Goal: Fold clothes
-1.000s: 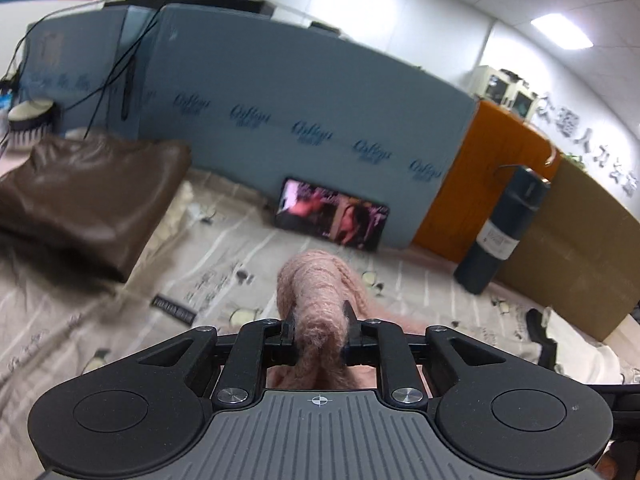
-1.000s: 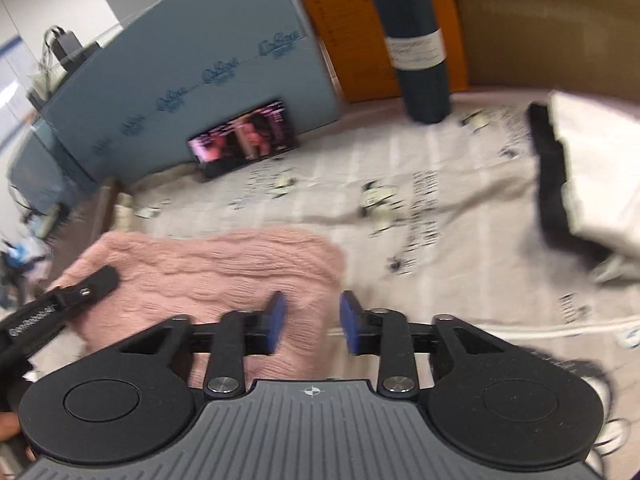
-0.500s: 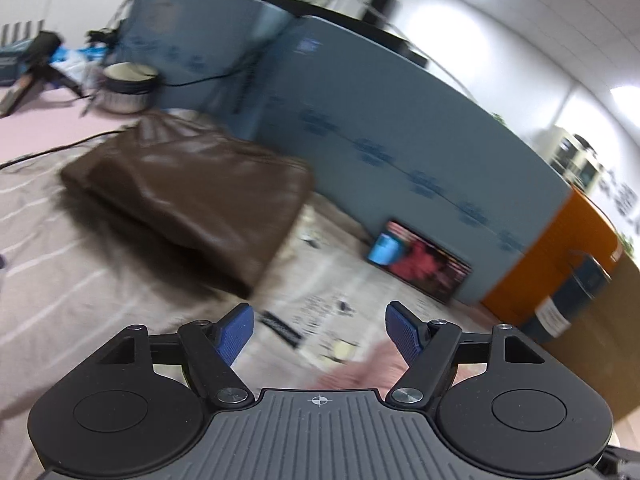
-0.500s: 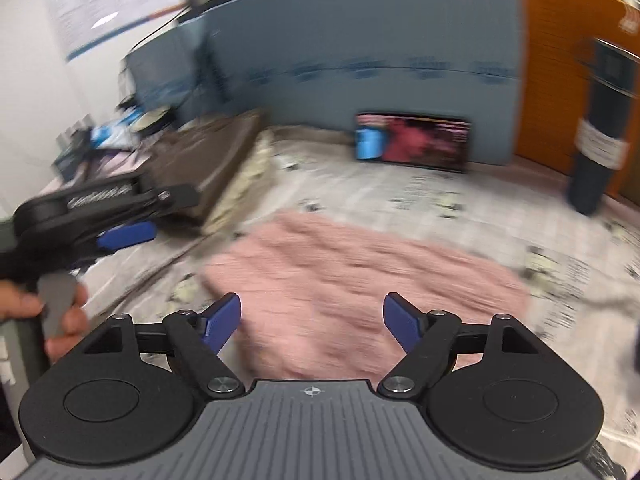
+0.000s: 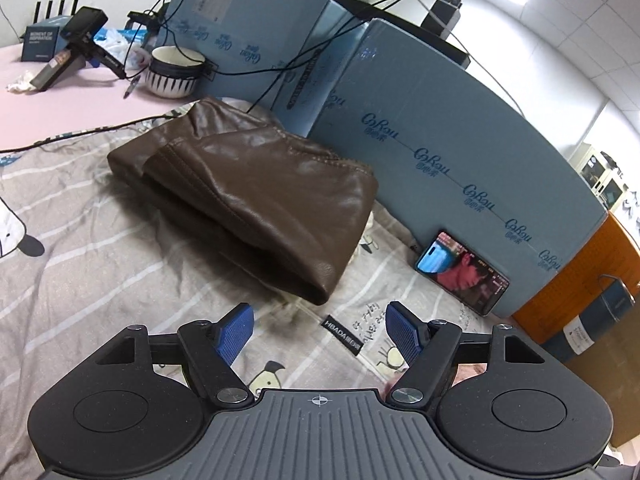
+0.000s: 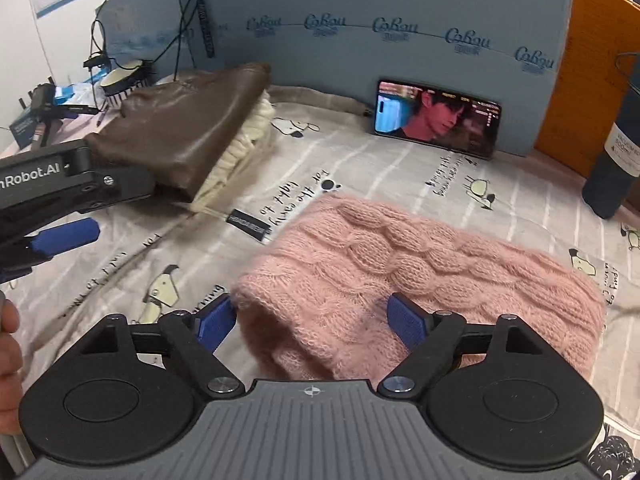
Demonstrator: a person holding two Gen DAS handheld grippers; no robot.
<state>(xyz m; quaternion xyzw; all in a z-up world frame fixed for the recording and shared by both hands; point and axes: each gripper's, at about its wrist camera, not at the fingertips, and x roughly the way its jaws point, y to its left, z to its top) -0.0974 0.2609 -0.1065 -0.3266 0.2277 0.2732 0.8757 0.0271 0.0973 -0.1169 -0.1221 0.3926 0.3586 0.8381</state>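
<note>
Pink knit sweater (image 6: 420, 272), doubled into a thick bundle on the printed bedsheet (image 5: 100, 280), sits right at the right gripper (image 6: 310, 320), whose jaws stand spread wide and empty, one pad beside the bundle's near-left corner, the other over the knit. Left gripper (image 5: 320, 330) likewise released, hovering above bare sheet near the brown leather garment (image 5: 256, 200). Fits either a finished fold or one more crease to come. Likely trouble: fuzzy, springy yarn catching on a ribbed pad and dragging the top layer askew, or a pinch taking only one layer and letting the rolled near edge sag open. Also a risk of the two tools knocking together, close as they hang at the bundle's left. Open sheet to the left, between the bundle and the leather pile with cream knit (image 6: 240, 148) beneath. Tighter behind, where a lit phone (image 6: 436, 120) leans on the blue foam board (image 5: 440, 128), and to the right, where a dark bottle (image 6: 612, 168) stands tall enough to tip.
</note>
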